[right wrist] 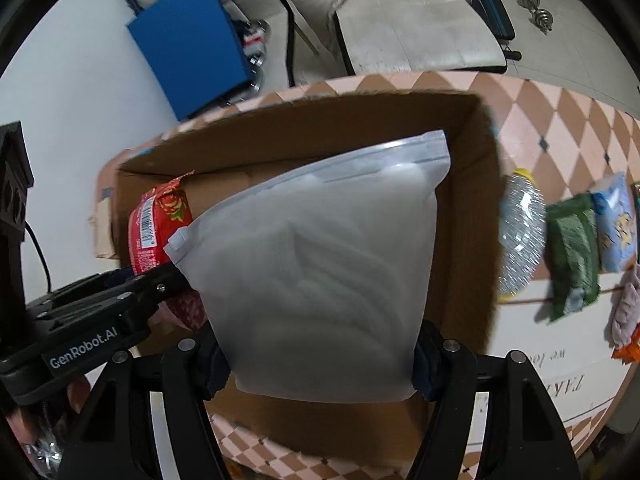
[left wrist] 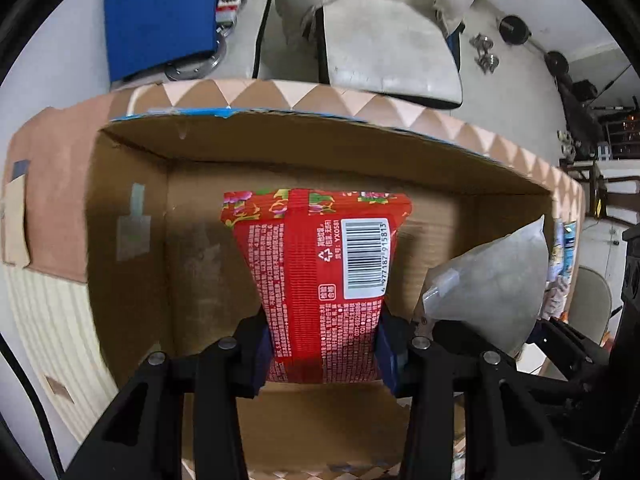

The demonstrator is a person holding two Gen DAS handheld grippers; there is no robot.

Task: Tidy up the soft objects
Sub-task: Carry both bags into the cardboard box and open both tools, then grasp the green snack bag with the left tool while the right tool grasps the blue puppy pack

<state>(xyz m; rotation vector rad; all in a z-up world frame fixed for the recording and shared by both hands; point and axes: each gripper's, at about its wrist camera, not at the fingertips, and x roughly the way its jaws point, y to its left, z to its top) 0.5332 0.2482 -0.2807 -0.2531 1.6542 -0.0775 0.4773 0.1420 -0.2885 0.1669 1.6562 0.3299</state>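
Both grippers hang over the open cardboard box, each clamped on a soft pack. The left gripper squeezes a red packet at its near end, so the waist pinches in between the blue pads; the packet's long axis runs straight away from the camera, its crimped far end with the flower print pointing toward the box's back wall, its barcode side facing the camera. In the right wrist view the red packet shows at the left, with the left gripper on it. The right gripper is closed on the lower edge of a frosted zip bag, holding it over the box; the bag's long axis slopes up and away, the zip edge at the far end tilted, its slider tab toward the red packet. White folded stuff shows dimly through the plastic; what it is I cannot tell. From the left wrist the bag appears as a grey wedge at the right, just beside the red packet but apart from it. The box sits on a table with a diamond-pattern cloth. To the right of the box lie a silvery bundle, a green pack and a light blue pack, side by side.
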